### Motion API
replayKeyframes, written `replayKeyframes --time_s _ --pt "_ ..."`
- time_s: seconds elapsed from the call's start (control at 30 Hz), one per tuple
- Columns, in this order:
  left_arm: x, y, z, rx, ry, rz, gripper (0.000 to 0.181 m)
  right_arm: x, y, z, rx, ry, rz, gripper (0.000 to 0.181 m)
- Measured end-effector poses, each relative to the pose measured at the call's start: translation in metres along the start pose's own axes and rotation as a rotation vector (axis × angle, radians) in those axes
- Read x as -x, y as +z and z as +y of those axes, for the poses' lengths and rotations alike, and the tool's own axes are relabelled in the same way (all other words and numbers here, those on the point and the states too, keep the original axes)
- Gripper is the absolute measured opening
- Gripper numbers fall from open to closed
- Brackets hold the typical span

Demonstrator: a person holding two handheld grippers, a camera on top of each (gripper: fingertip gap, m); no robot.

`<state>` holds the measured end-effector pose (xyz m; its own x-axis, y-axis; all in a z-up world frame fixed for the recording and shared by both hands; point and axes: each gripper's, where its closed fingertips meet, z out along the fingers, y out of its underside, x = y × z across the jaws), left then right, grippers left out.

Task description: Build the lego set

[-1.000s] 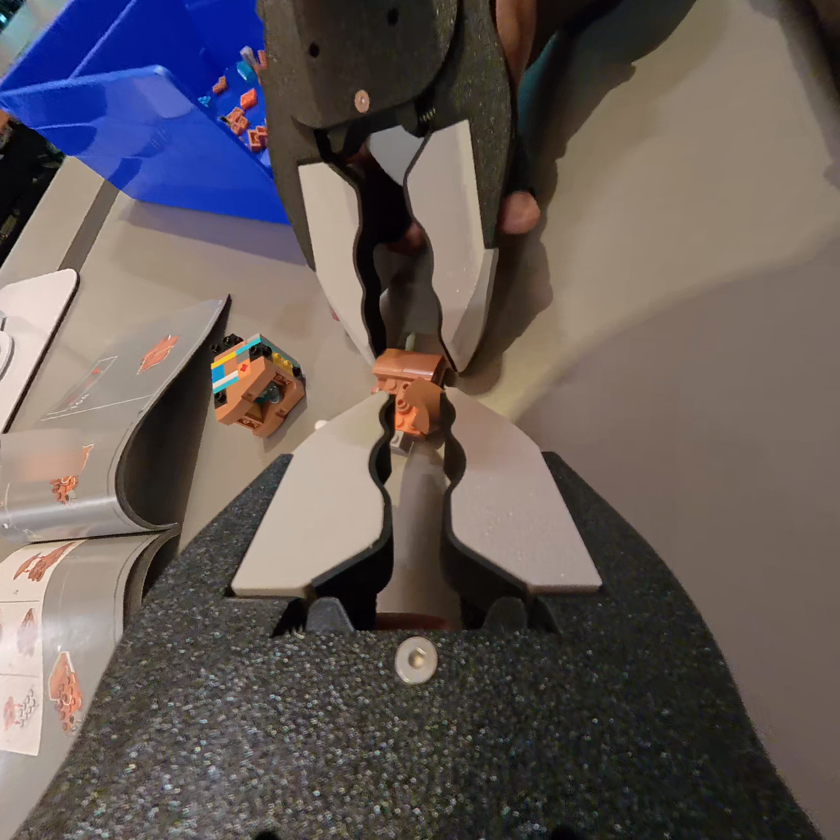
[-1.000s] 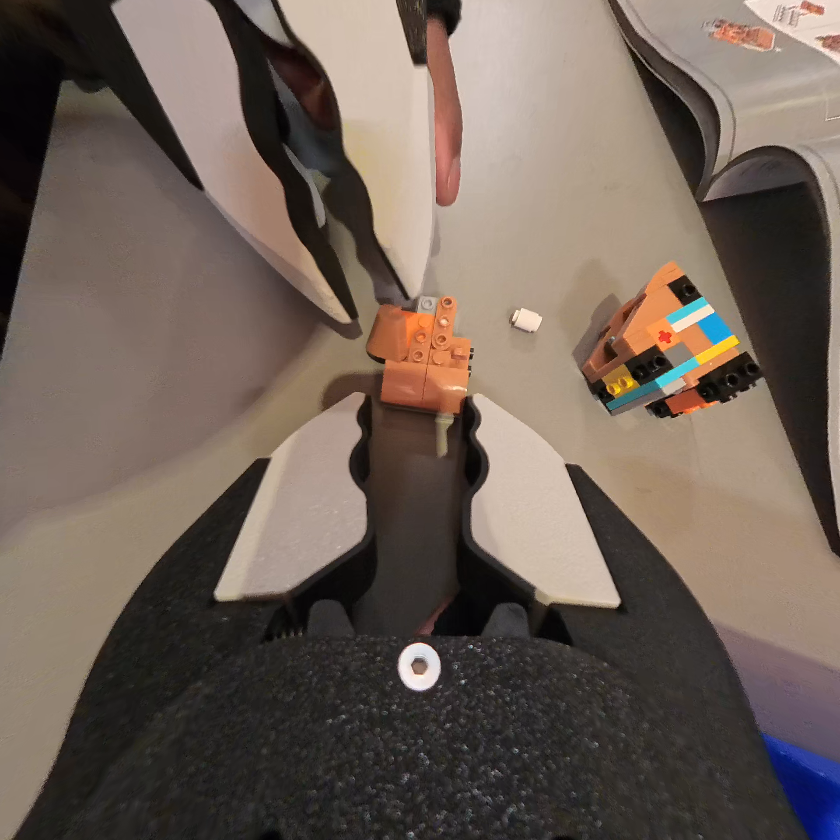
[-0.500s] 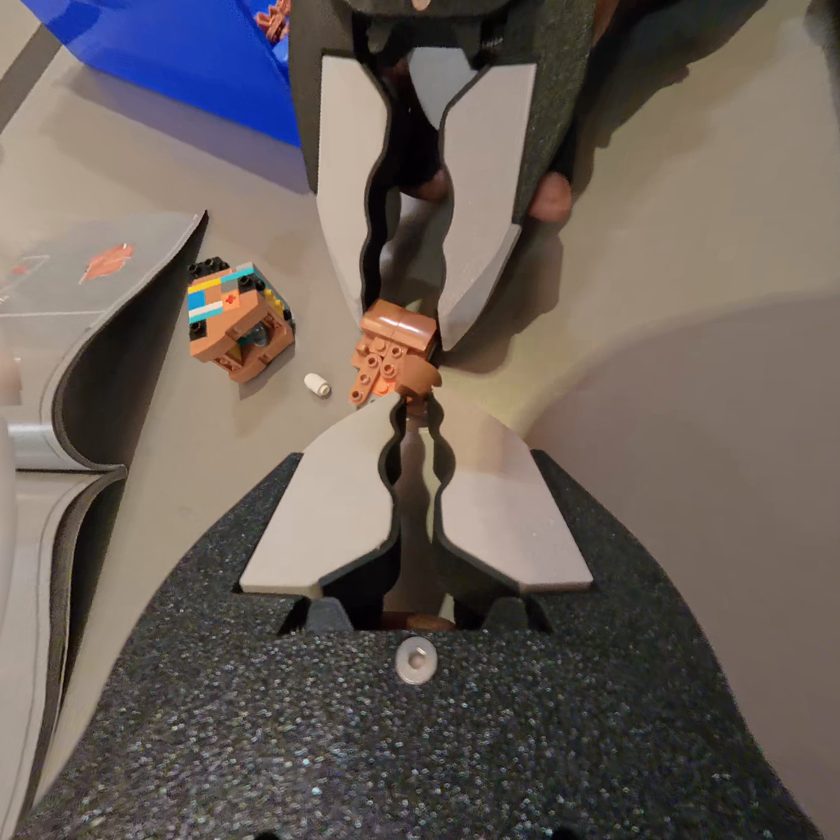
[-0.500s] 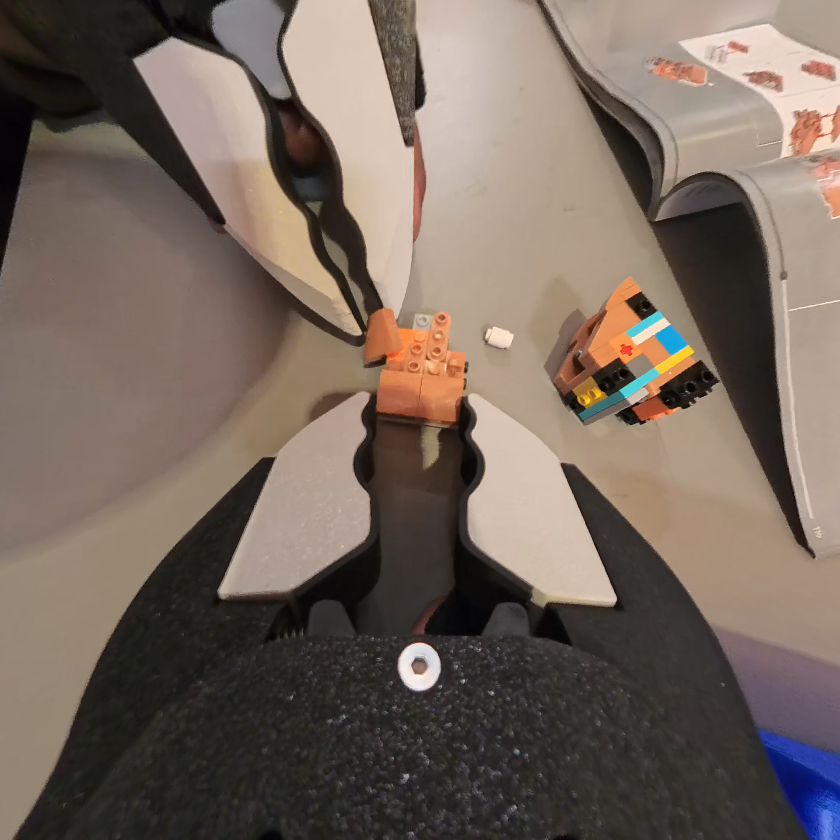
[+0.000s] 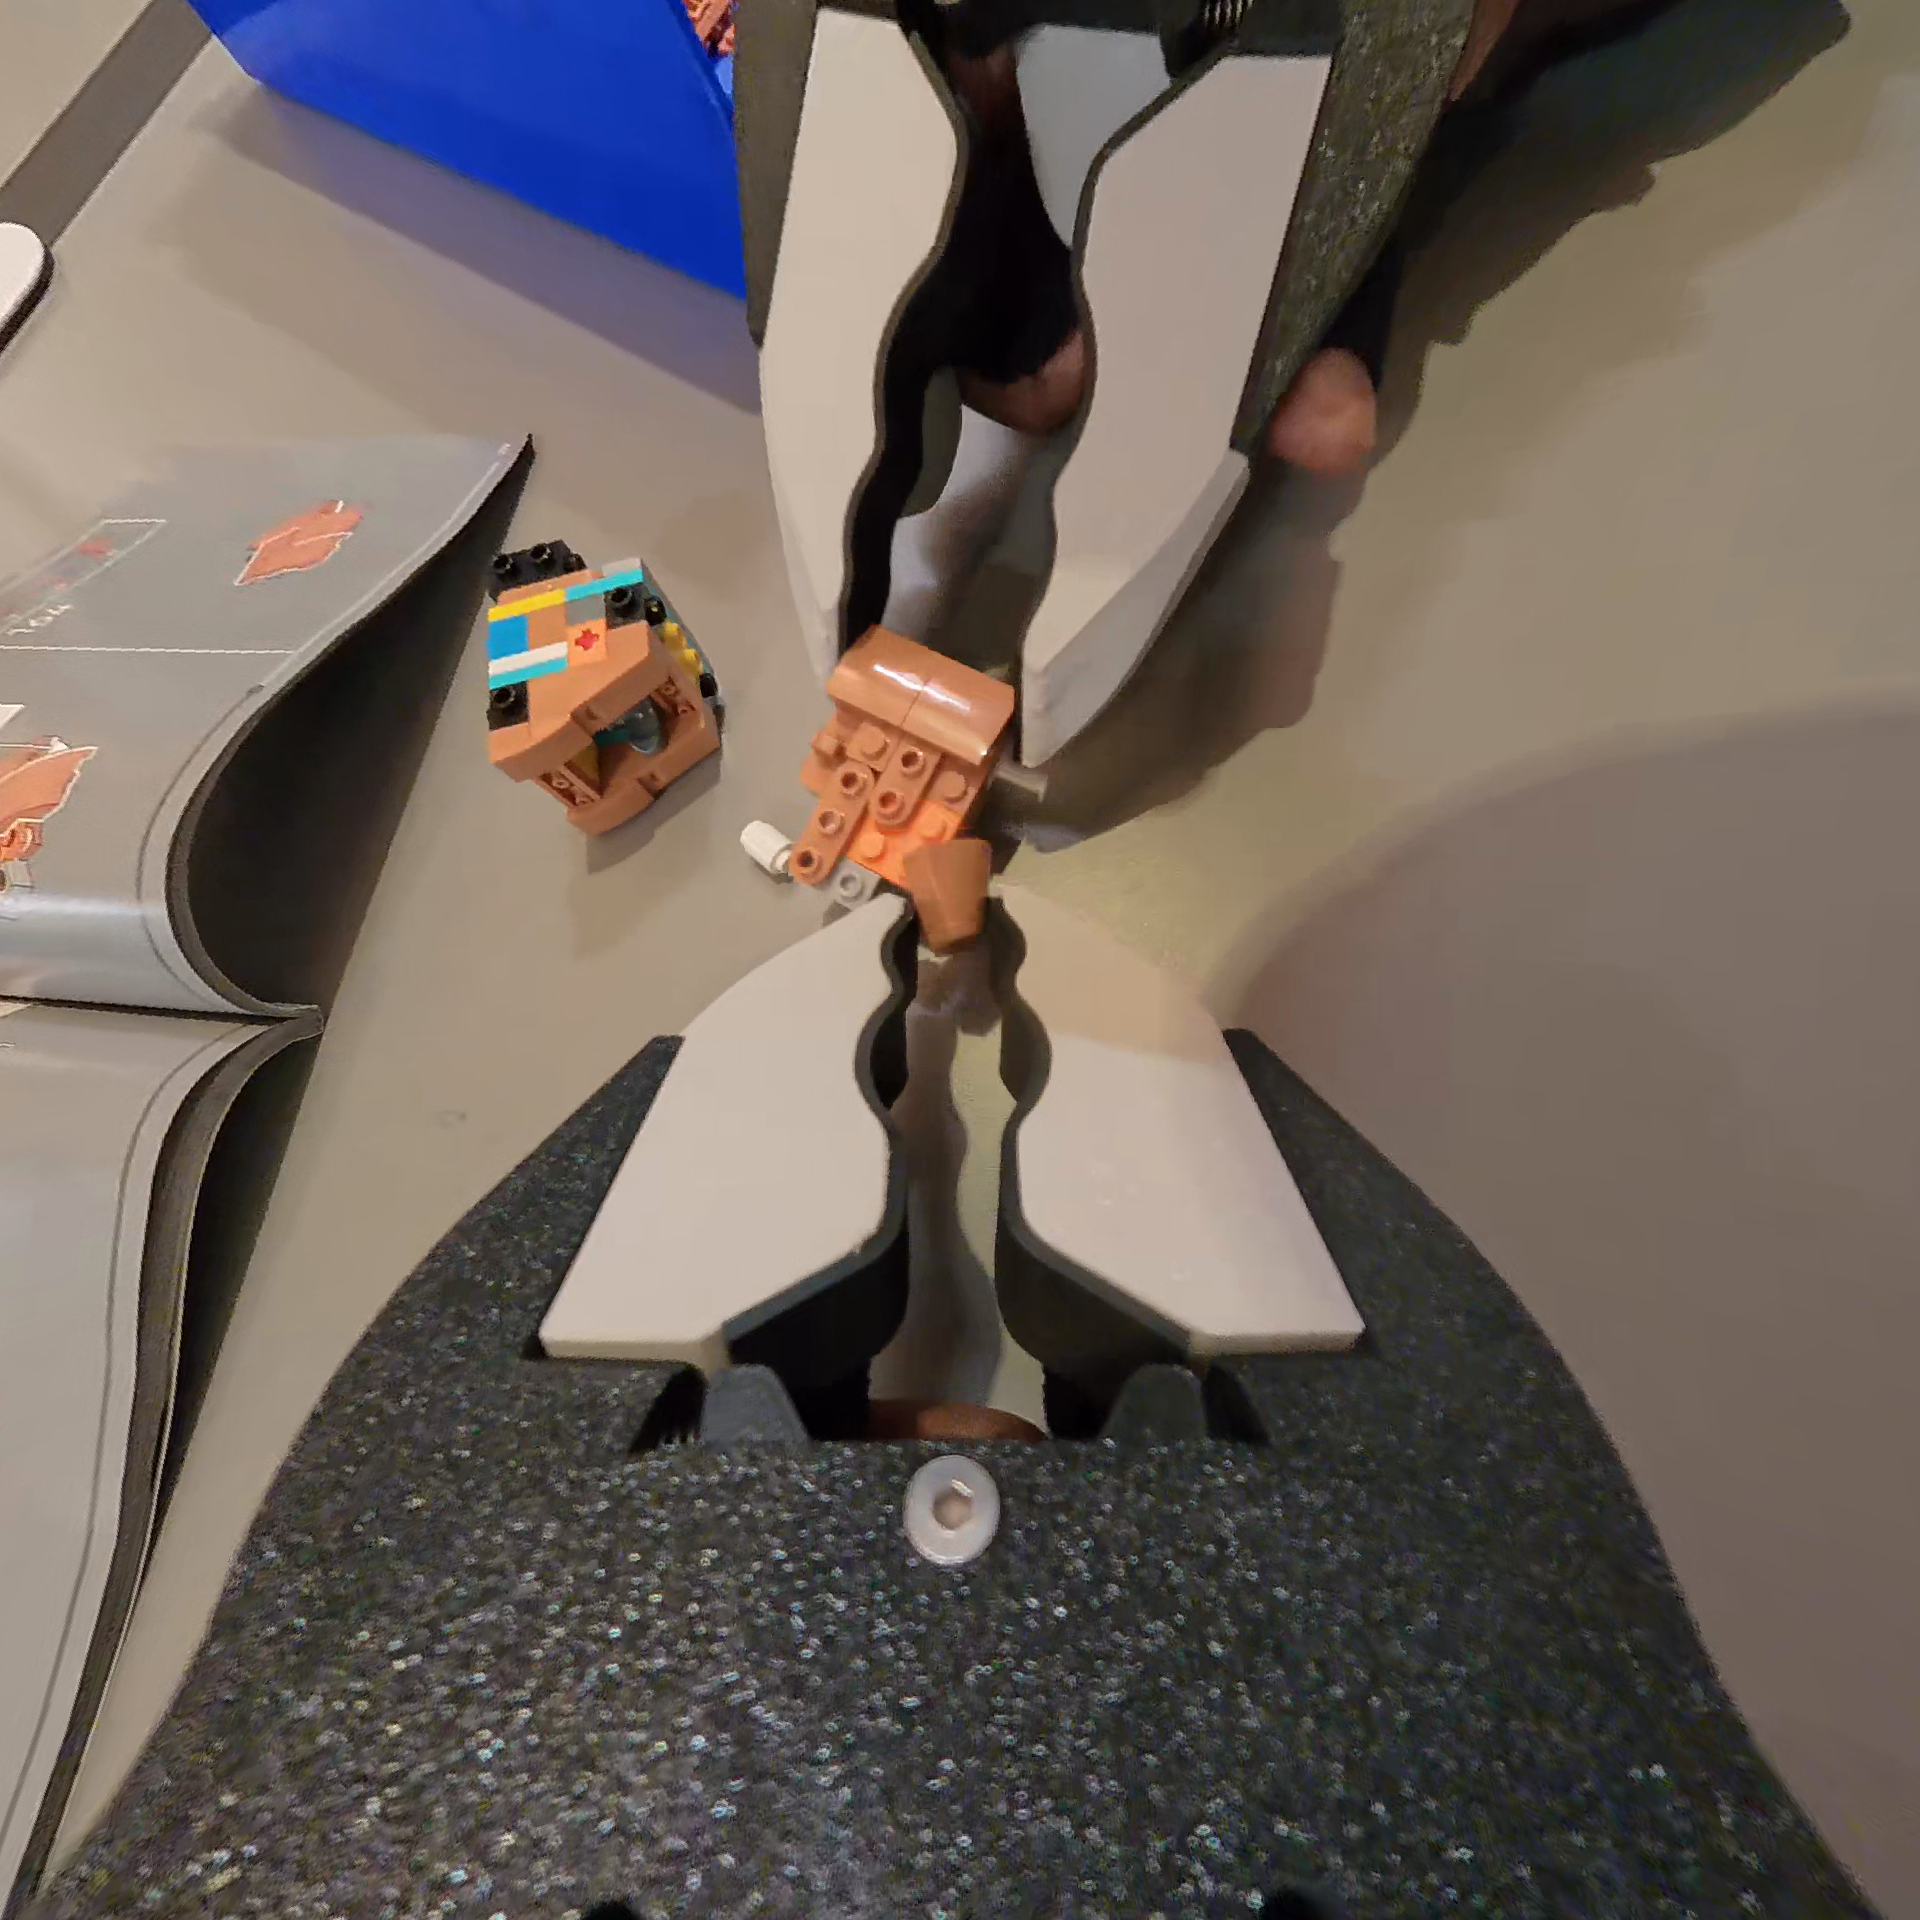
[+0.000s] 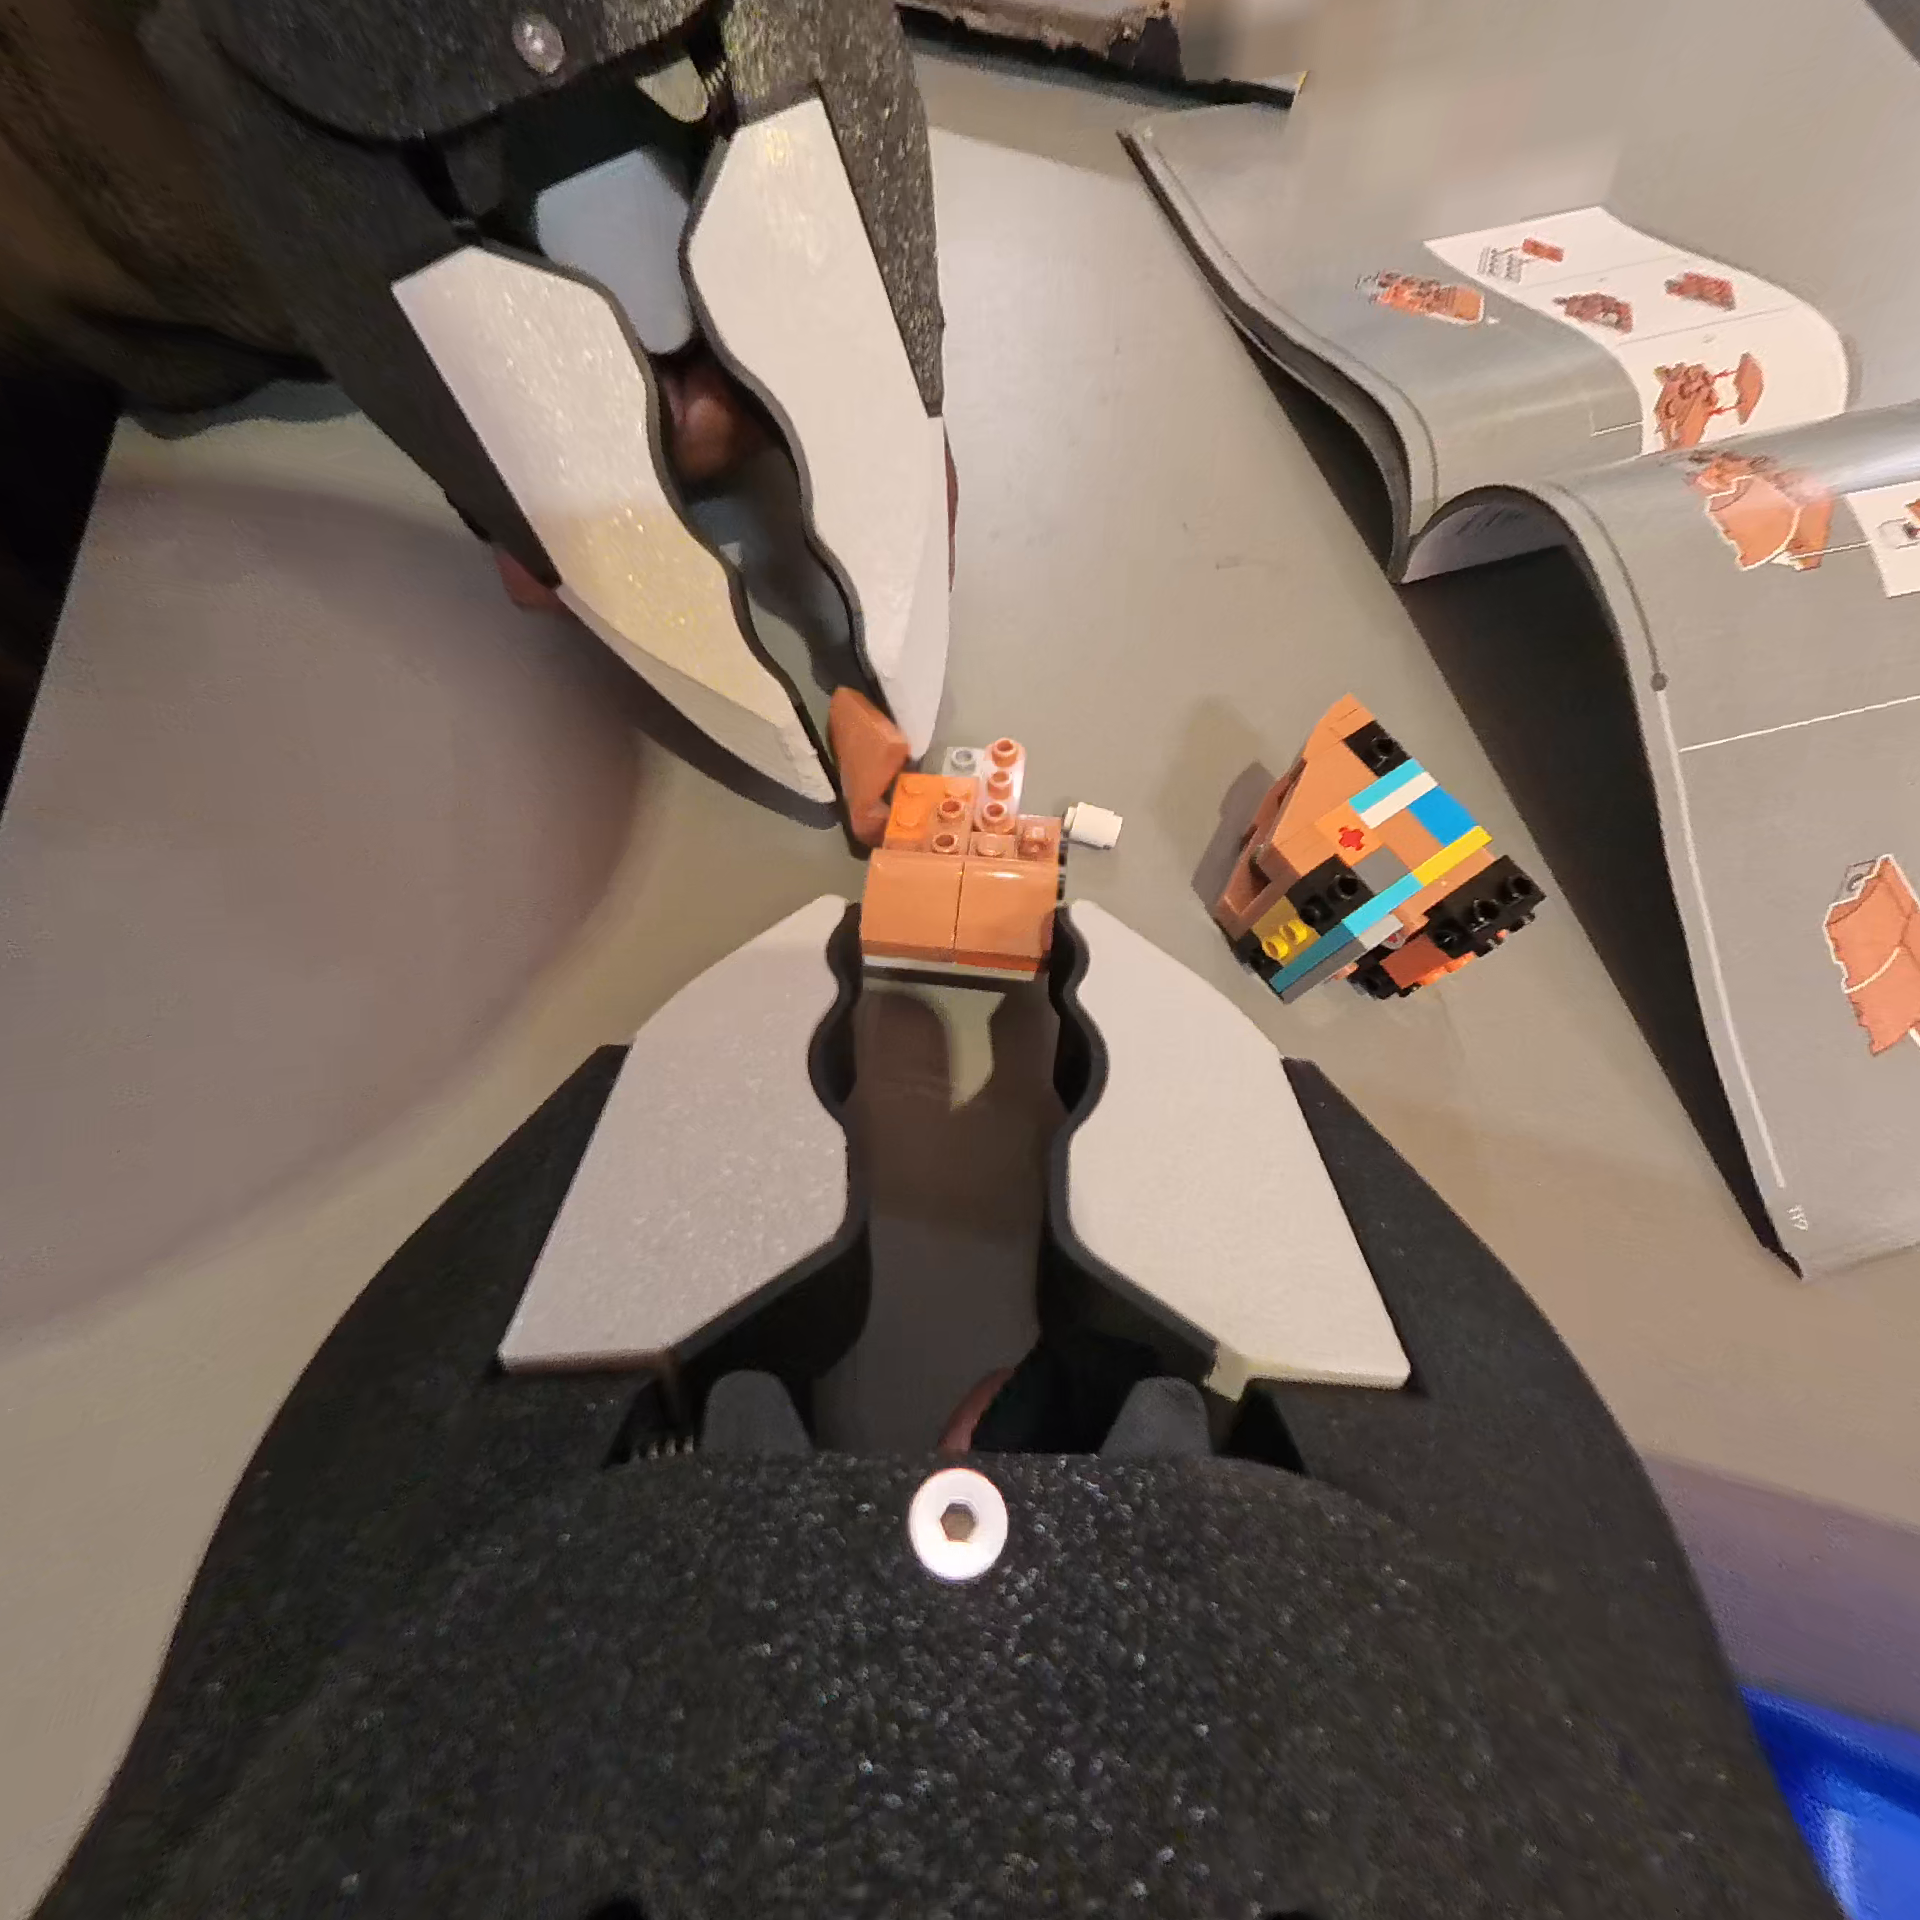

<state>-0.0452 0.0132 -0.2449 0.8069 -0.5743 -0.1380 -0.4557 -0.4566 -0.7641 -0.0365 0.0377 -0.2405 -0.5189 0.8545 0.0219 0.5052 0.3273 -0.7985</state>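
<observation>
right wrist view: brown slope piece pulled back off the studded sub-assembly, seating not yet done.
largest first: open instruction booklet [image 6: 1558,343] on grey table [image 6: 1143,416]; finished striped block [image 6: 1371,862] lying tilted; right gripper [image 6: 951,925] clamped on sub-assembly [image 6: 956,883], studs up, long axis pointing away toward left gripper [image 5: 940,914], now pinching only slope piece [image 5: 951,883], tilted at the edge where a second ago resting on studs.
</observation>
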Motion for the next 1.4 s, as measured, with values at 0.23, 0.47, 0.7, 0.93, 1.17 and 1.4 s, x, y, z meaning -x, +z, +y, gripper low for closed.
replayKeyframes --time_s 0.23,0.47,0.7,0.93,1.17,1.4 --pt "0.002 -0.002 0.000 -0.002 0.036 -0.018 0.012 -0.001 -0.003 -0.008 -0.059 -0.018 0.015 0.034" --pt "-0.009 -0.008 -0.016 -0.077 0.293 -0.060 0.012 0.000 -0.004 -0.011 -0.085 -0.043 0.022 0.034" --pt "-0.002 -0.007 -0.018 -0.076 0.336 -0.127 0.017 0.003 -0.003 -0.010 -0.078 -0.070 0.021 0.034" --pt "0.002 -0.006 -0.020 -0.077 0.333 -0.154 0.026 0.004 -0.004 -0.011 -0.085 -0.070 0.014 0.034" --pt "0.003 -0.009 -0.025 -0.106 0.360 -0.177 0.027 0.005 -0.004 -0.011 -0.084 -0.082 0.007 0.034" --pt "0.008 -0.012 -0.024 -0.101 0.361 -0.198 0.027 0.013 -0.002 -0.008 -0.062 -0.138 -0.013 0.034"
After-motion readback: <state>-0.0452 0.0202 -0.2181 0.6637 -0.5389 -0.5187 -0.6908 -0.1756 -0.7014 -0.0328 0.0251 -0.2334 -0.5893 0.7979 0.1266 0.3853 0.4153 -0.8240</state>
